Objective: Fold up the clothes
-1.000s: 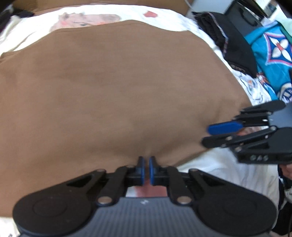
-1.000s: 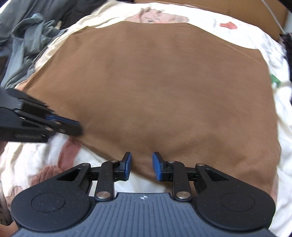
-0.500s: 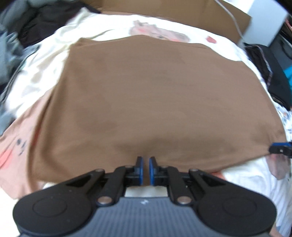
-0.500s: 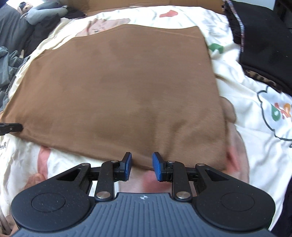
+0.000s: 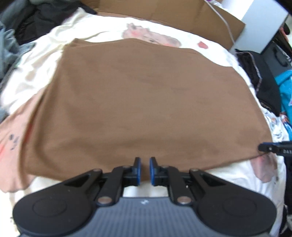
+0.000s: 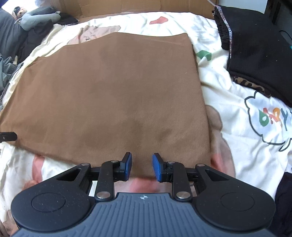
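Observation:
A brown garment (image 5: 146,91) lies flat and smooth on the printed bed sheet (image 5: 32,73). My left gripper (image 5: 145,171) sits at the middle of its near hem, pads nearly together with brown cloth in the narrow slit between them. In the right wrist view the same garment (image 6: 113,94) fills the middle. My right gripper (image 6: 142,166) stands open over the near hem, close to the garment's right corner, pads either side of the cloth. Each view shows only the other gripper's tip, the right gripper's (image 5: 273,148) and the left gripper's (image 6: 8,136), at the hem's far ends.
A black garment (image 6: 255,54) lies on the sheet (image 6: 237,127) to the right, with a teal item (image 5: 284,87) beyond it. Grey and dark clothes (image 6: 11,36) are piled at the left. Brown cardboard (image 5: 164,11) lines the far edge of the bed.
The two grippers have moved apart along the near hem, from close together to its opposite ends. The pucker at the left pads has flattened out.

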